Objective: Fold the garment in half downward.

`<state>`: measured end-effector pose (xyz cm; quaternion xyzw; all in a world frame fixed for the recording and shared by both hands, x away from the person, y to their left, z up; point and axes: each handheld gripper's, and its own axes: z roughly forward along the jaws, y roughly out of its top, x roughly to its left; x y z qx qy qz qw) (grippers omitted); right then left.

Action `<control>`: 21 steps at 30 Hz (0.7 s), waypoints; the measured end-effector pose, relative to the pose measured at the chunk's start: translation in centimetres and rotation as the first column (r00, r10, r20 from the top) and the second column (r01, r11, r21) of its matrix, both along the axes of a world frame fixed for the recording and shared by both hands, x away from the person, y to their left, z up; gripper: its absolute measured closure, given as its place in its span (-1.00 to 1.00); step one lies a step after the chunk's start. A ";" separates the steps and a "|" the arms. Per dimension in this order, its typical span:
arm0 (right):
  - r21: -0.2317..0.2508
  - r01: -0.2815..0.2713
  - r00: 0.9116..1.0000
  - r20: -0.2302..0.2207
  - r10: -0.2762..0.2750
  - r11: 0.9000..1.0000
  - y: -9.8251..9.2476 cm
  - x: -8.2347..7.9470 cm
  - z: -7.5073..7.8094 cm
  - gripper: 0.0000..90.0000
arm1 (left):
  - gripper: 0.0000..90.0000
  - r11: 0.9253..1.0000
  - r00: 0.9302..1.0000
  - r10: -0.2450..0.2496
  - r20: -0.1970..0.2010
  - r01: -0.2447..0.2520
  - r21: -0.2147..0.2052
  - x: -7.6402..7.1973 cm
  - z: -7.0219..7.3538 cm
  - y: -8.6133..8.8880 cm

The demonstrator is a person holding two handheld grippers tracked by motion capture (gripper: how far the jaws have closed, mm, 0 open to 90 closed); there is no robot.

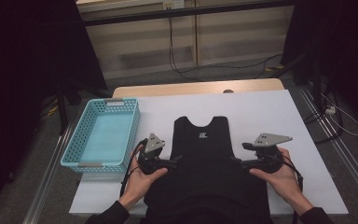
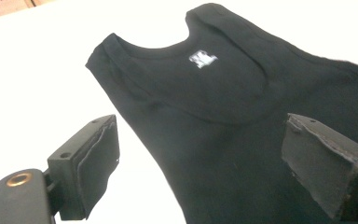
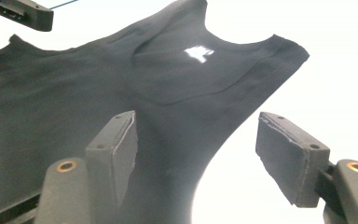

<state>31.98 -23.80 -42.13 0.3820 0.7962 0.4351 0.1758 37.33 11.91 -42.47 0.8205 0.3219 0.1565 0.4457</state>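
White-covered bench (image 1: 270,116), wooden far edge. Black tank top (image 1: 205,163) laid flat at centre, long axis running away from the person, neckline at the far end; white neck label (image 2: 202,59), writing unreadable. Turquoise basket (image 1: 103,135) recorded in the high view, at left. Left tool (image 1: 175,160) and right tool (image 1: 237,161) released at the garment's sides, nothing gripped.

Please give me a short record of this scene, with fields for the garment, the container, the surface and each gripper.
garment: black tank top, lying flat, neck away from the person
container: light blue basket, left of the garment, apart from it
surface: white table cover
left gripper: open, at the garment's left armhole edge
right gripper: open, at its right armhole edge
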 end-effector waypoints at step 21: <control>-0.036 0.050 0.999 -0.015 -0.051 0.998 1.0 8.7 -0.1 -0.02 | -0.72 0.994 0.993 0.110 -0.033 -0.109 0.013 8.3 -0.6 -2.1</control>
